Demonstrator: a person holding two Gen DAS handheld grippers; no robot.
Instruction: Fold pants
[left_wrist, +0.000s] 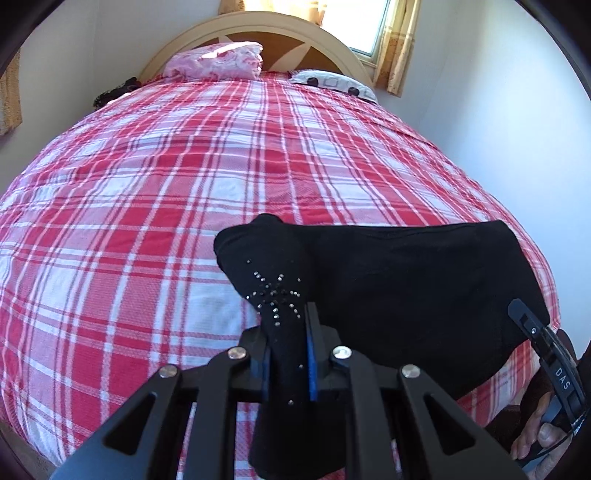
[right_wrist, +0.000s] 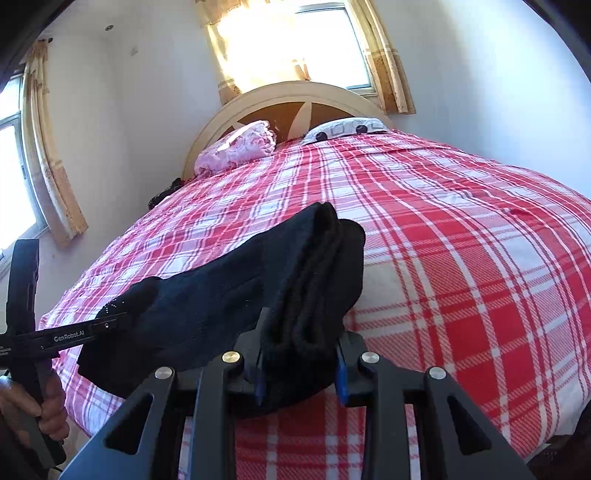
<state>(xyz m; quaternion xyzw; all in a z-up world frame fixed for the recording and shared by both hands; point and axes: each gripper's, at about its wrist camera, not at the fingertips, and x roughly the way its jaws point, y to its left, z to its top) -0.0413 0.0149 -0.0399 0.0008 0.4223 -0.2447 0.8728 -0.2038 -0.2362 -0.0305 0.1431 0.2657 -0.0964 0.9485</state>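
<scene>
Through my left wrist camera, my left gripper (left_wrist: 288, 350) is clamped tight on a thin corner of the black pants (left_wrist: 399, 291), the fabric running up between my blue pads (left_wrist: 312, 354) and showing a cluster of small silver studs (left_wrist: 275, 291). The pants stretch from there to the right, held above the red and white plaid bedspread (left_wrist: 155, 192), toward my right gripper (left_wrist: 524, 317) at the frame's edge, with the person's hand (left_wrist: 535, 435) on its handle. A pink pillow (left_wrist: 218, 61) and a patterned white pillow (left_wrist: 332, 83) lie by the headboard (left_wrist: 258, 29).

Through my right wrist camera, my right gripper (right_wrist: 301, 354) is closed on a thick bunch of several folded layers of the pants (right_wrist: 221, 295), which fills the gap between the jaws. The cloth spans leftward to my left gripper (right_wrist: 110, 321), gripped by a hand (right_wrist: 48, 406). Behind the bed, a curtained window (right_wrist: 295, 44) glows bright.
</scene>
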